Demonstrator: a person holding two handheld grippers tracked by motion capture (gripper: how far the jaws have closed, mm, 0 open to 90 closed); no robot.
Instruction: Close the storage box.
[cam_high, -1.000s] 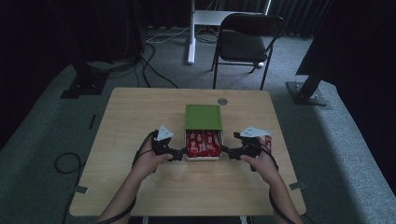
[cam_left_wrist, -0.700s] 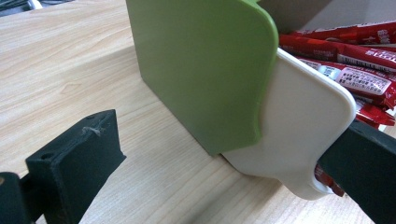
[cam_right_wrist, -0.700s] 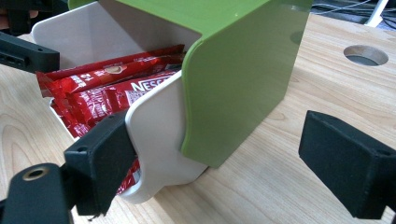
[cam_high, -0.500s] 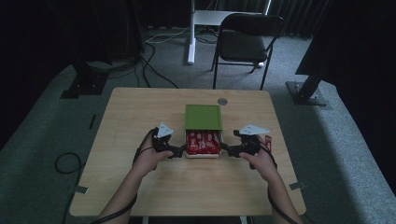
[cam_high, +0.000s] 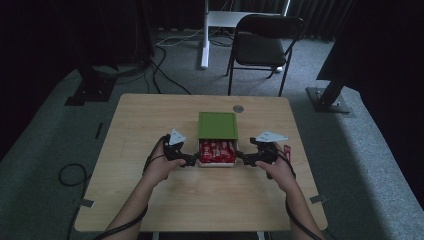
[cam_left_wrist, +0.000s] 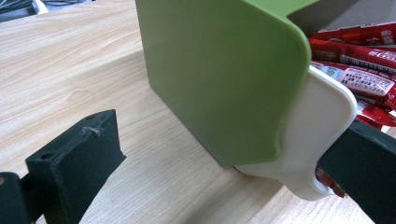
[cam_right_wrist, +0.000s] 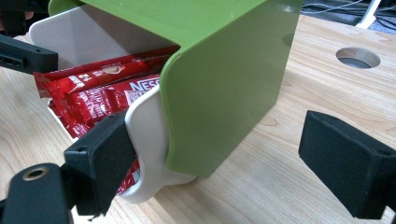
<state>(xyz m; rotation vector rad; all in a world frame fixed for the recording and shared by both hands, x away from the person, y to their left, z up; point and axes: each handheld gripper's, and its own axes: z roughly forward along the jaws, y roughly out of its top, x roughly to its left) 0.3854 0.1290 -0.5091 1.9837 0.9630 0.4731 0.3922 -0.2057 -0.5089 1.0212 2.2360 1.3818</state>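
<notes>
A white tray of red snack packets sits mid-table, its far half under a green cover. My left gripper is at the tray's left side, the right gripper at its right side. In the left gripper view the left gripper stands open astride the corner where the green cover meets the white tray. In the right gripper view the right gripper is open too, one jaw against the white tray, the other beyond the green cover. Red packets lie inside.
A single red packet lies on the table by the right hand. There is a round hole in the wooden table behind the cover. A black chair and cables stand on the floor beyond the far edge.
</notes>
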